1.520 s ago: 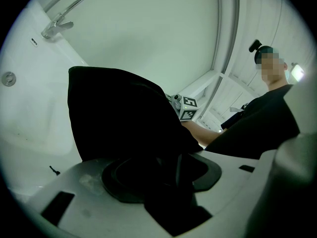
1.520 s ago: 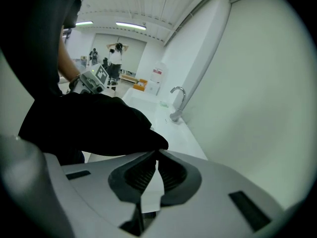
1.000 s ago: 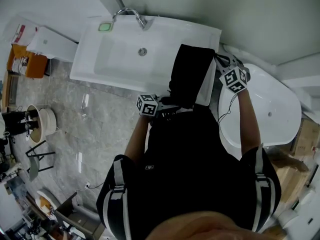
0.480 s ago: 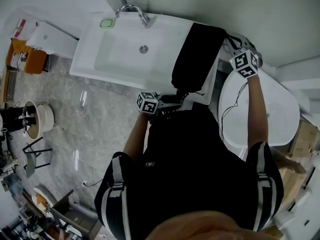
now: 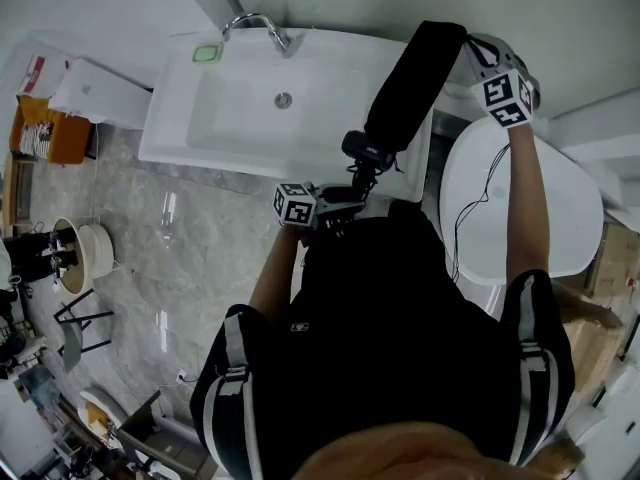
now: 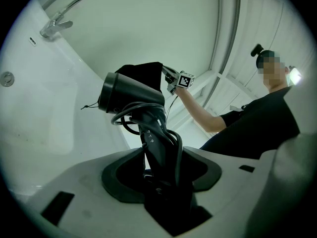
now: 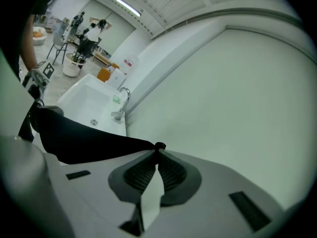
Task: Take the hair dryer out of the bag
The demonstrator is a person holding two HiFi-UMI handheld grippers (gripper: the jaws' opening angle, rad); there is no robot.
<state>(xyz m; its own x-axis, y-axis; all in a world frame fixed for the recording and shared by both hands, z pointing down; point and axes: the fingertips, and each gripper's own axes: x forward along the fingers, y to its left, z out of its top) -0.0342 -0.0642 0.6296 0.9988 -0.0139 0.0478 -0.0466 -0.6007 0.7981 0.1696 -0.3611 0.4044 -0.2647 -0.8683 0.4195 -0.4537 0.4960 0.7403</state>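
In the head view my left gripper (image 5: pixel 350 194) is held at my chest, shut on the handle of the black hair dryer (image 5: pixel 362 154). The dryer's barrel (image 6: pixel 130 89) points left, and its cord (image 6: pixel 130 113) is looped round the handle. The black bag (image 5: pixel 412 80) stretches from the dryer up and to the right, where my right gripper (image 5: pixel 470 46) is shut on its far end. Seen from the right gripper, the bag (image 7: pixel 84 138) runs leftward from the pinched jaws (image 7: pixel 157 150), with a white tag hanging between them. The bag's mouth still hangs just behind the barrel.
A white sink (image 5: pixel 240 128) with a chrome faucet (image 5: pixel 262 26) and a green pad (image 5: pixel 208 53) lies under the bag, against the wall. To the right is a white oval basin (image 5: pixel 560 218). An orange box (image 5: pixel 45 128) and stools stand at the left on the marble floor.
My right gripper has risen up and to the right, drawing the bag along with it. The dryer's barrel, covered before, now shows. The left gripper has stayed put.
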